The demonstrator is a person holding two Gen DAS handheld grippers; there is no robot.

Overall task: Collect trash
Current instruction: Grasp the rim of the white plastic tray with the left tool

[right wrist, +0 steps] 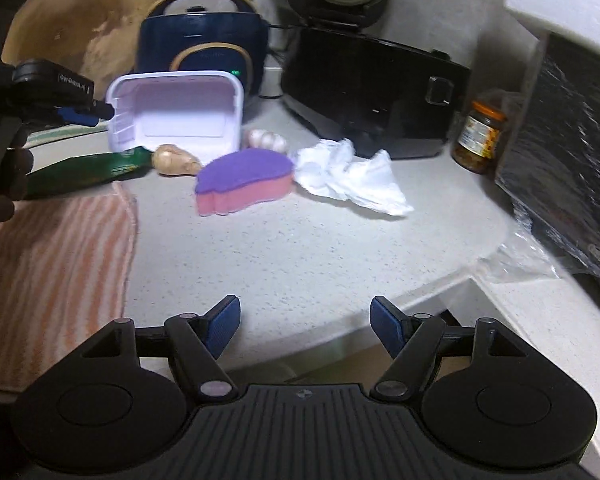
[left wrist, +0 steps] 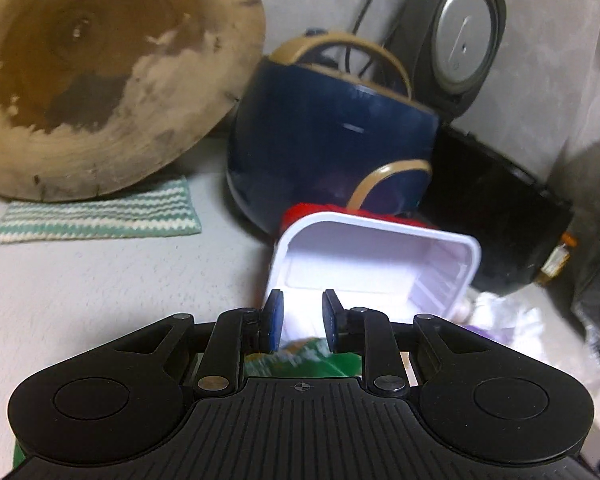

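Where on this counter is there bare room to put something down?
The widest bare patch lies in front of the purple-and-pink sponge, between the striped orange cloth and the counter's curved edge. Farther back it is crowded: white plastic tray, crumpled tissue, black appliance and jar.

Your gray counter (right wrist: 300, 248) has a sponge (right wrist: 244, 184), crumpled tissue (right wrist: 352, 176), striped towel (right wrist: 56, 264), jar (right wrist: 478, 136) and garlic (right wrist: 266, 140) on it.
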